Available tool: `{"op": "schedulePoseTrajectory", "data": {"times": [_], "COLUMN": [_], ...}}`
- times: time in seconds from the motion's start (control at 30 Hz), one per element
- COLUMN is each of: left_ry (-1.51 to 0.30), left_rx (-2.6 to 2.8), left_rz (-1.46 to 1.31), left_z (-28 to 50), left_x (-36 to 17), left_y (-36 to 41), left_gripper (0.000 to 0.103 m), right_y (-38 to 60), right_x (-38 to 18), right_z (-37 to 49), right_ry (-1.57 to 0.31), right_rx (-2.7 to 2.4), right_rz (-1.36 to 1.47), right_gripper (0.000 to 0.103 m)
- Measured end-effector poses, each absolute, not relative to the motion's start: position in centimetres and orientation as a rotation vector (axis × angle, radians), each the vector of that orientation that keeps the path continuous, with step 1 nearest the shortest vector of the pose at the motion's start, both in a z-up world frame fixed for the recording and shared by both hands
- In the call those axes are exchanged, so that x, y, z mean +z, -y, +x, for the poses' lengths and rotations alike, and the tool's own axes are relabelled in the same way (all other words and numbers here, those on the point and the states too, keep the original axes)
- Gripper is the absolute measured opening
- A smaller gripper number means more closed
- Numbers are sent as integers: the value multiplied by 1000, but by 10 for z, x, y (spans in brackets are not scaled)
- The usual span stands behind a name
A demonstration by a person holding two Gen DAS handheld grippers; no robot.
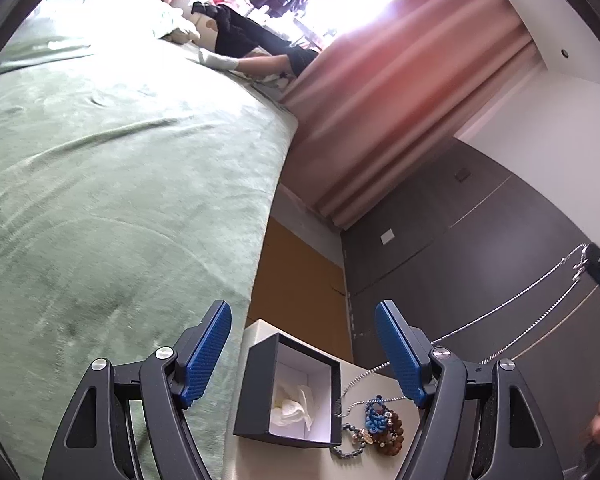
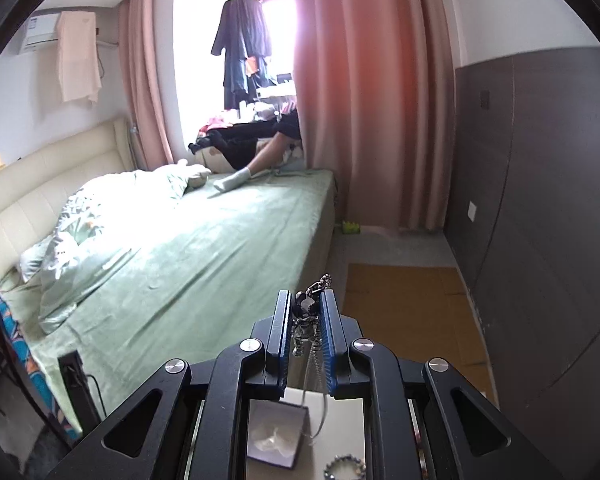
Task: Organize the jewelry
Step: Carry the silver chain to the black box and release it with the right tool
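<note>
My left gripper (image 1: 303, 350) is open and empty, held above an open black jewelry box (image 1: 290, 394) with a white lining and crumpled white paper inside. Beside the box lie a blue knotted bracelet (image 1: 376, 416), a brown bead bracelet (image 1: 392, 432) and a dark bead strand (image 1: 346, 450). My right gripper (image 2: 305, 312) is shut on a silver chain necklace (image 2: 314, 364) and holds it up; the chain (image 1: 480, 324) hangs down to the table by the box (image 2: 278, 436). The right gripper also shows at the left wrist view's right edge (image 1: 598, 272).
The box and jewelry sit on a small pale table (image 1: 364, 468) next to a bed with a green cover (image 1: 120, 200). A person's leg in a white sock (image 2: 236, 180) rests on the bed's far end. Pink curtains (image 2: 360, 100) and a grey wall (image 2: 540, 200) stand beyond.
</note>
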State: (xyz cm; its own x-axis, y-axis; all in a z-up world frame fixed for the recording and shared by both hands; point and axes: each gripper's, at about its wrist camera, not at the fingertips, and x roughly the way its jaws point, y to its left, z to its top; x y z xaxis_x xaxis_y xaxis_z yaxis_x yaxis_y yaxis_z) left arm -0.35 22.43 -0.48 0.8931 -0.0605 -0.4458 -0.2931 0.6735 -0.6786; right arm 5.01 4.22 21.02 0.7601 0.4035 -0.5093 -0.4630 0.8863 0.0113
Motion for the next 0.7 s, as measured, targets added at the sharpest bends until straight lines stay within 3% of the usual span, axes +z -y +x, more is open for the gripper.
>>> {"op": "schedulePoseTrajectory", "data": {"times": [0.27,0.7], "left_ry": [-450,-449], "left_rx": [138,140], "left_rz": [-848,-871], "left_z": [-9,-8], "left_x": [-5,-7], "left_y": [-232,-236], "left_gripper": [76,77], "right_y": [-65,-83], "right_x": [213,131], "right_z": [42,50], "right_ry": [-509,-671], "right_rx": [516,566], "right_rz": [-149,-169], "right_gripper": [15,15]}}
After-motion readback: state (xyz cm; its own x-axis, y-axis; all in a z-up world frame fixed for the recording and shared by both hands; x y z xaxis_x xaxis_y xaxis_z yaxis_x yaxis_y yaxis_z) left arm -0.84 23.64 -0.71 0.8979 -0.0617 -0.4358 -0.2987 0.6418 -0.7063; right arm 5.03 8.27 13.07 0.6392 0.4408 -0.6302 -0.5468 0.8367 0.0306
